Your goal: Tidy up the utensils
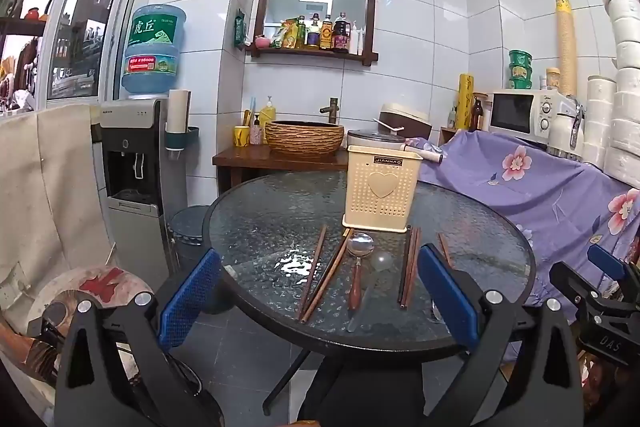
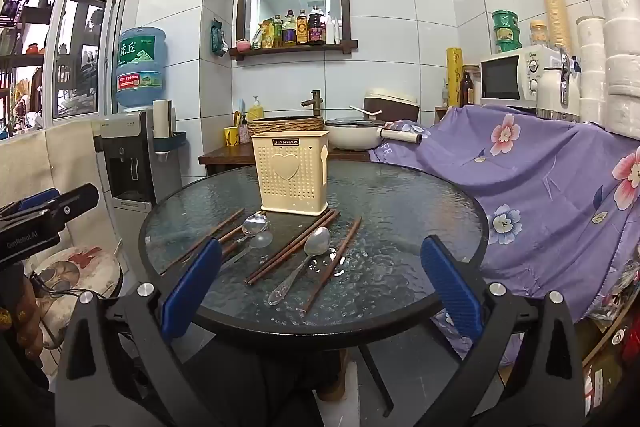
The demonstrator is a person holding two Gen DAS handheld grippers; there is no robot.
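Round dark-rimmed glass table (image 1: 256,227), frame centre, bearing upright cream perforated plastic utensil holder (image 1: 379,187); brown wooden chopsticks (image 1: 320,273) and metal spoons (image 2: 318,241) flat just below it. Left gripper (image 1: 318,297) and right gripper (image 2: 320,283), lower frame: blue-padded fingers (image 1: 186,301) wide apart, empty.

**A lived-in home kitchen corner**

White tiled walls are enclosing the room. At twelve o'clock a wooden shelf (image 1: 316,51) is holding sauce bottles above a basin and tap (image 1: 330,105). A water dispenser (image 1: 134,163) is standing at nine o'clock, a microwave (image 1: 520,115) at two o'clock, a glass desk (image 1: 256,227) sitting centrally.
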